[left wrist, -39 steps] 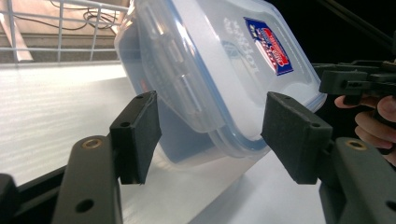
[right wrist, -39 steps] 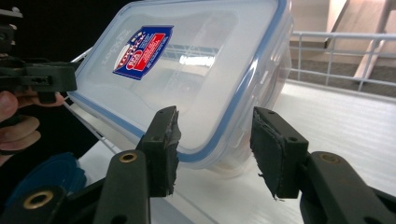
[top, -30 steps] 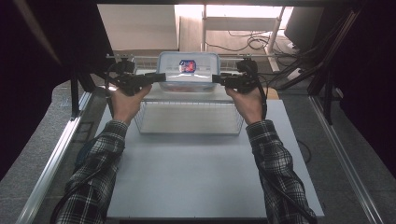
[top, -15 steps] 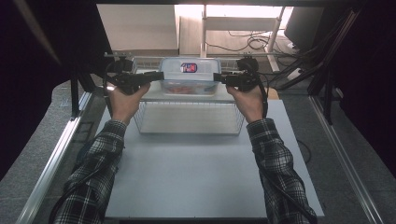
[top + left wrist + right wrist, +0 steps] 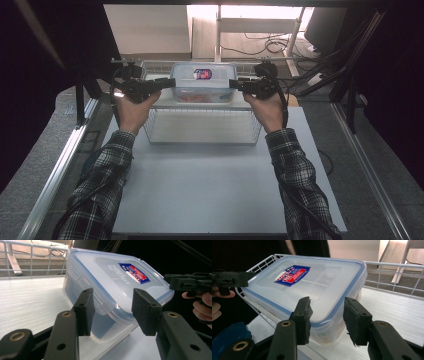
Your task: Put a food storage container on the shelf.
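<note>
- Black left gripper (image 5: pixel 167 83): held by the person's left hand (image 5: pixel 131 107); in the left gripper view its two padded jaws stand apart, one on each side of the near end of the container, with daylight between the pads and the plastic; unclenched.
- Black right gripper (image 5: pixel 235 84): held by the right hand (image 5: pixel 267 111); in the right gripper view its jaws likewise stand spread, flanking the container's corner without pressing it; unclenched.
- Clear plastic container (image 5: pixel 204 82): rectangular, closed by a translucent lid (image 5: pixel 312 285) with a blue seal line around the rim; it sits between the two grippers at the far side of the table, on the white shelf inside the wire basket (image 5: pixel 202 126). Reddish contents show through its wall in the high view.
- Red-and-blue label (image 5: pixel 133 272): on the lid's top; a small patch in the high view, readable as a printed sticker in both gripper views.
- White table (image 5: pixel 215 185): bare in front of the basket, seen from above.
- Blue round lid (image 5: pixel 230 333): at the lower left of the right gripper view, beside the basket.
- Plaid sleeves (image 5: pixel 107 170): both forearms, seen in the high view.
</note>
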`<state>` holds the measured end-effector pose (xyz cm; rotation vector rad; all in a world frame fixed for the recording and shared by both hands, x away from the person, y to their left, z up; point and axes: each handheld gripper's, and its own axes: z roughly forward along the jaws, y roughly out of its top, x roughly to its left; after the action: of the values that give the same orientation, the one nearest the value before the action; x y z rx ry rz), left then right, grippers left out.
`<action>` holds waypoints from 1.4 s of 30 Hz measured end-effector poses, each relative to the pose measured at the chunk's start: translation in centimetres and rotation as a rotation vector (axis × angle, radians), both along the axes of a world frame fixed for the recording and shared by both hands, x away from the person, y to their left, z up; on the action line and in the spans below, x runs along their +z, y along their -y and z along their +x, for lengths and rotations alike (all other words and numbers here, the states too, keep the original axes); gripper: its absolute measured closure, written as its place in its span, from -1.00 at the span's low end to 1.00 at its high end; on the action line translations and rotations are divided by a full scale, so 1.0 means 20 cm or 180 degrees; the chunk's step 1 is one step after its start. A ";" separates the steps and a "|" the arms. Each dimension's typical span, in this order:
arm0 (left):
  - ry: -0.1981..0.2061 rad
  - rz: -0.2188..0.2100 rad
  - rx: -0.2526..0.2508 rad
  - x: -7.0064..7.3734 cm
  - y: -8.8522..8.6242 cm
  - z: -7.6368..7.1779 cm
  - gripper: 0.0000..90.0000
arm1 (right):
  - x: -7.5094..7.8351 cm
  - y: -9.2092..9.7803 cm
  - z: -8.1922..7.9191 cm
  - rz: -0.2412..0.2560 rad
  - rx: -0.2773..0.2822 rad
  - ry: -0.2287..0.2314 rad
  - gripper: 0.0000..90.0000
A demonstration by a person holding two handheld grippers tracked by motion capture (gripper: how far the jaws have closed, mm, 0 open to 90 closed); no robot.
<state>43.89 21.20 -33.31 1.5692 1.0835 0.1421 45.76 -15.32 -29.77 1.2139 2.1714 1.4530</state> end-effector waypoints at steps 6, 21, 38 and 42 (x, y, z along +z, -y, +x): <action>0.0083 0.0105 0.0011 0.01 0.01 -0.02 0.09 | 0.01 0.00 -0.02 -0.0019 0.0032 0.0036 0.21; 0.0424 0.0643 -0.0303 0.01 0.09 -0.30 -0.46 | -0.01 -0.03 -0.22 -0.0357 0.0374 0.0386 -0.66; 0.0387 0.0944 -0.0569 -0.18 0.16 -0.58 -0.78 | -0.19 0.01 -0.49 -0.0531 0.0719 0.0398 -0.94; 0.0348 0.0971 -0.0635 -0.24 0.18 -0.63 -0.79 | -0.25 0.03 -0.54 -0.0573 0.0737 0.0400 -0.96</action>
<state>31.22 17.64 -38.04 1.9101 0.8421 0.2641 35.00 -15.87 -34.85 0.8120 2.3569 1.3406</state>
